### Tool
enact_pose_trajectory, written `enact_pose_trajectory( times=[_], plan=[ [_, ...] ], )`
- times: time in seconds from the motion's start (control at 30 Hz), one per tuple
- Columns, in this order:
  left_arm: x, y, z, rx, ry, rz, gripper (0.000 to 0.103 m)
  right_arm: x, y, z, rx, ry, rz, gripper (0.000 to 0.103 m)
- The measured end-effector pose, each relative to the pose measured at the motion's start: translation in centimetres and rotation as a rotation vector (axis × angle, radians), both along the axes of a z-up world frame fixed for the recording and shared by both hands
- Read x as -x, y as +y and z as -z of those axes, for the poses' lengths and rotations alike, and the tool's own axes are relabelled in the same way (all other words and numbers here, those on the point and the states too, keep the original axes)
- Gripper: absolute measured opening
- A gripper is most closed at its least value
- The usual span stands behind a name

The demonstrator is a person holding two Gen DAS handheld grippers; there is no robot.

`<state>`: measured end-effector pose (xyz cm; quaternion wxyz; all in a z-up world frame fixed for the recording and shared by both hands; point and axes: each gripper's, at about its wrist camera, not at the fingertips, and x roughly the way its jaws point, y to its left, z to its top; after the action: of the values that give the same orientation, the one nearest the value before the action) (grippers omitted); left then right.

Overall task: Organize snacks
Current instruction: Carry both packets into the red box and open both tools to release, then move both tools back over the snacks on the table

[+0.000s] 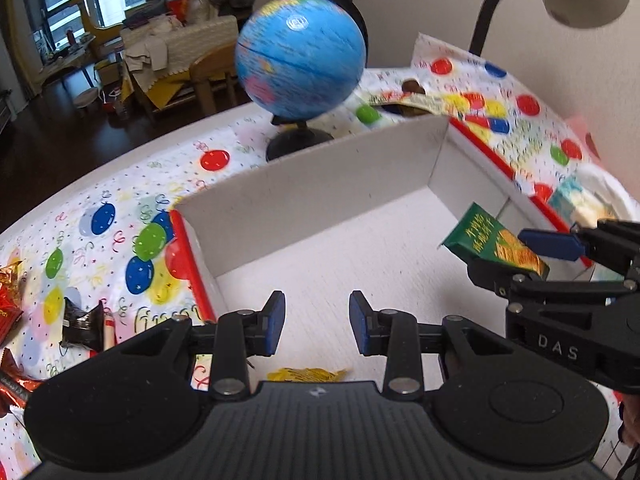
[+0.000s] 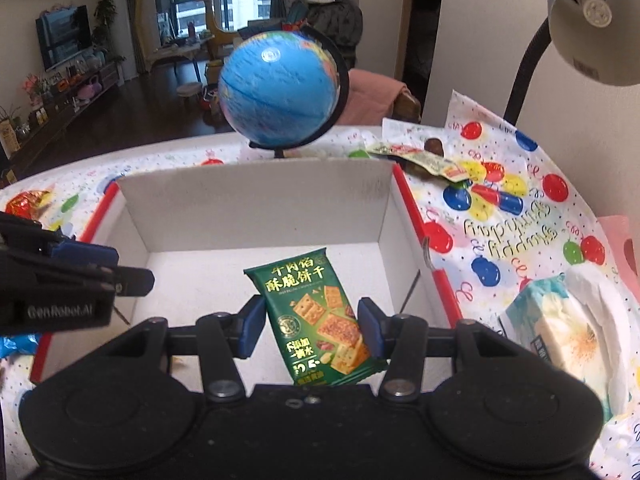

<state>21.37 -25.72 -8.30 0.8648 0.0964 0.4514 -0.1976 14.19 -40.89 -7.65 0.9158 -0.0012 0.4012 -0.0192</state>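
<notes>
A white cardboard box with red outer edges stands open on the balloon-print tablecloth; it also shows in the right wrist view. My right gripper holds a green cracker packet between its blue pads, above the box's near part. The packet and right gripper show at the right of the left wrist view. My left gripper is open and empty over the box's near edge. A yellow wrapper lies in the box below it.
A blue globe stands behind the box. A desk lamp hangs over the right side. Loose snack packets lie behind the box and at the far left. A tissue pack lies at the right.
</notes>
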Motion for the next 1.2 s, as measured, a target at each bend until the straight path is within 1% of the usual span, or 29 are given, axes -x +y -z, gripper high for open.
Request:
enact_pose_trajectory(
  times=[0.1, 0.27, 0.4, 0.43, 0.47, 0.57, 0.7, 0.8, 0.87, 0.97, 1.2],
  plan=[
    [0.0, 0.1, 0.4, 0.001, 0.013, -0.002, 0.034, -0.2, 0.1, 0.4, -0.005, 0.016, -0.013, 0.049],
    [0.2, 0.6, 0.8, -0.016, 0.022, -0.014, 0.034, -0.1, 0.1, 1.0, -0.024, 0.029, -0.014, 0.052],
    [0.6, 1.3, 0.5, -0.002, 0.024, -0.034, 0.035, 0.6, 0.2, 0.7, -0.029, 0.018, -0.021, 0.064],
    [0.8, 1.5, 0.3, 0.002, 0.021, -0.038, 0.038, 0.9, 0.2, 0.4, -0.031, 0.011, -0.022, 0.064],
    [1.0, 1.6, 0.1, 0.006, 0.017, -0.041, 0.040, 1.1, 0.2, 0.2, -0.031, 0.006, -0.024, 0.064],
    [1.8, 1.9, -0.7, 0.017, -0.002, -0.041, 0.041, 1.9, 0.5, -0.4, -0.036, -0.009, -0.029, 0.066],
    [2.9, 2.3, -2.0, 0.023, -0.033, -0.049, 0.042, 3.0, 1.0, -1.6, -0.051, -0.038, -0.040, 0.071],
    [3.7, 2.9, -3.0, 0.027, -0.063, -0.070, 0.050, 3.7, 1.5, -2.5, -0.053, -0.061, -0.045, 0.074],
    [4.2, 3.4, -3.8, 0.035, -0.081, -0.086, 0.058, 4.3, 1.8, -3.2, -0.058, -0.077, -0.047, 0.075],
    [5.0, 4.3, -4.8, 0.050, -0.102, -0.108, 0.059, 5.0, 2.2, -4.2, -0.060, -0.101, -0.056, 0.078],
    [7.4, 6.6, -6.5, 0.054, -0.142, -0.160, 0.061, 6.6, 3.4, -5.7, -0.078, -0.135, -0.080, 0.086]
  ],
)
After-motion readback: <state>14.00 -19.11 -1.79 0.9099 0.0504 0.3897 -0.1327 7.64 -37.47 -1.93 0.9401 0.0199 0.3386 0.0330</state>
